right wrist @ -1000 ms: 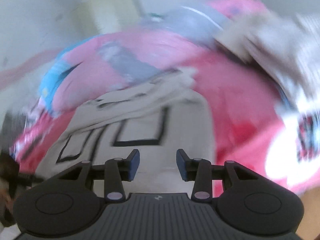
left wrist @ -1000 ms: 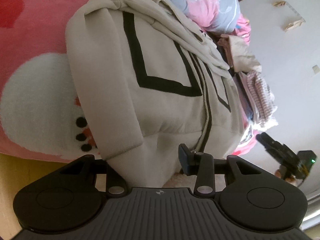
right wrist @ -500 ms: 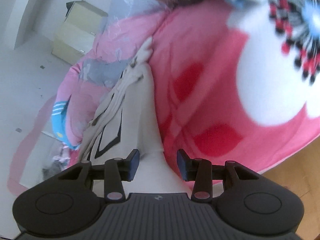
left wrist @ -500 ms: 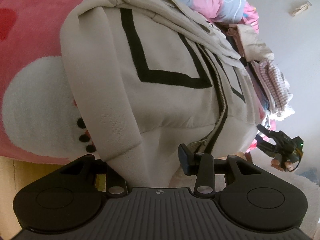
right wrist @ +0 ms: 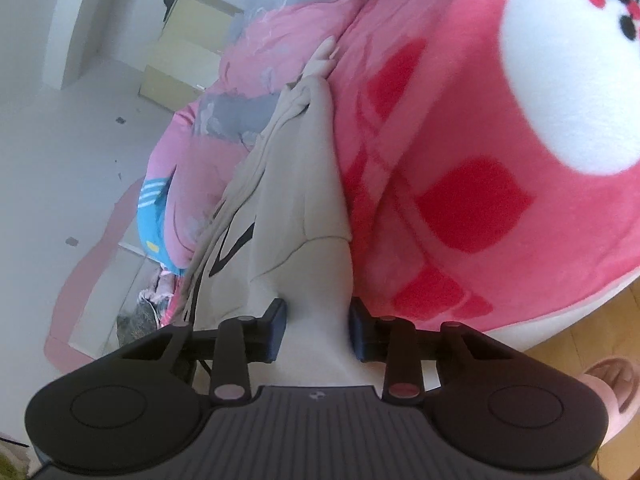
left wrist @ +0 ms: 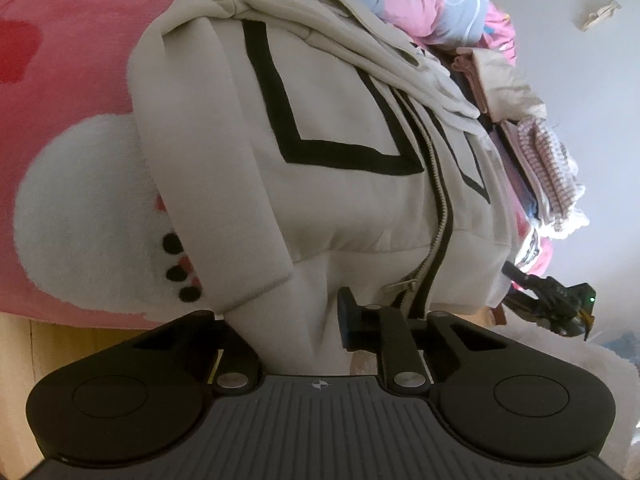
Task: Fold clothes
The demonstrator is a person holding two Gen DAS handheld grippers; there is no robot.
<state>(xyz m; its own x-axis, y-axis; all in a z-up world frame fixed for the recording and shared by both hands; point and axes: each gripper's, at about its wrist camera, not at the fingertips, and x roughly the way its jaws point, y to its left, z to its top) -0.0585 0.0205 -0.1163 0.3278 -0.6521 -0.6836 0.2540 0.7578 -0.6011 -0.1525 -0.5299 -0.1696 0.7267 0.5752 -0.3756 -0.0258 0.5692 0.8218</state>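
A beige zip hoodie [left wrist: 340, 92] with black lines lies spread on a pink blanket [left wrist: 60, 80], its hem toward me. My left gripper [left wrist: 296, 320] is at the near hem corner. Its jaws are closing on a bunch of hem, with one finger hidden under the cloth. In the right wrist view the hoodie [right wrist: 304, 184] runs away from me edge-on. My right gripper [right wrist: 318, 328] is at the other hem corner, jaws closing with cloth filling the gap. The left wrist view shows the right gripper [left wrist: 520, 284] beyond the far hem corner.
A pile of folded clothes [left wrist: 540, 168] and a pink-and-grey quilt [left wrist: 420, 0] lie beyond the hoodie. The blanket [right wrist: 480, 160] ends at a wooden floor [right wrist: 592, 328], where a foot or slipper [right wrist: 612, 384] shows. A pale cabinet [right wrist: 188, 60] stands by the wall.
The left jaws have narrowed on the hem. The right gripper dropped and rolled to the hoodie's hem corner, and its jaws now stand closer around the cloth.
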